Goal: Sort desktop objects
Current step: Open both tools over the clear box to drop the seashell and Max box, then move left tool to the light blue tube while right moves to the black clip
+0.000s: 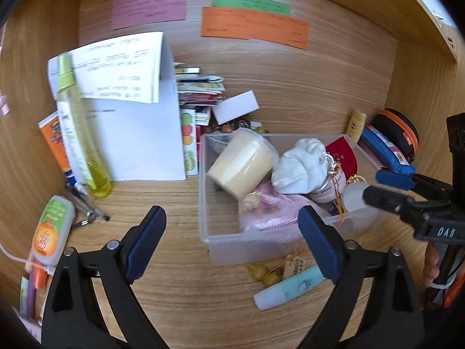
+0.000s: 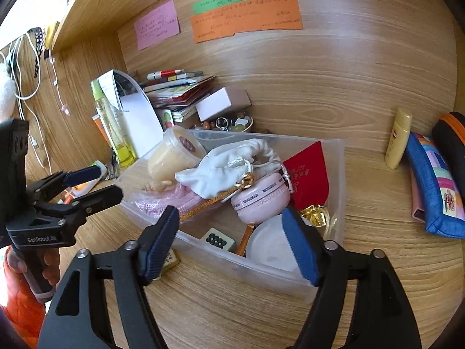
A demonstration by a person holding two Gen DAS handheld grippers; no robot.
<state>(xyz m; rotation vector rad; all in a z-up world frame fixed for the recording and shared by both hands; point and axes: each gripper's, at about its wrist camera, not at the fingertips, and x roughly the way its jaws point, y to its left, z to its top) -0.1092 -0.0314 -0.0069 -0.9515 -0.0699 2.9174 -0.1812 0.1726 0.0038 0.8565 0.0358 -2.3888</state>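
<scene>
While both of our grippers hang above the wooden desk (image 1: 174, 203), the clear rectangular plastic bin (image 1: 205, 192) sits between them on the desktop, its long axis running from the left gripper (image 1: 232, 232) toward the right gripper (image 2: 232, 235). We hold both sets of jaws spread wide, grasping nothing. Inside the bin we count one cream lidded tub (image 1: 242, 164) lying on its side with its lid toward the back wall, one white drawstring pouch (image 1: 300, 164), one round pink case (image 2: 261, 200) and one red pouch (image 2: 309, 168). One pale-blue tube (image 1: 290, 288) lies just outside the bin's near corner. Three coloured paper notes are stuck on the back wall.
</scene>
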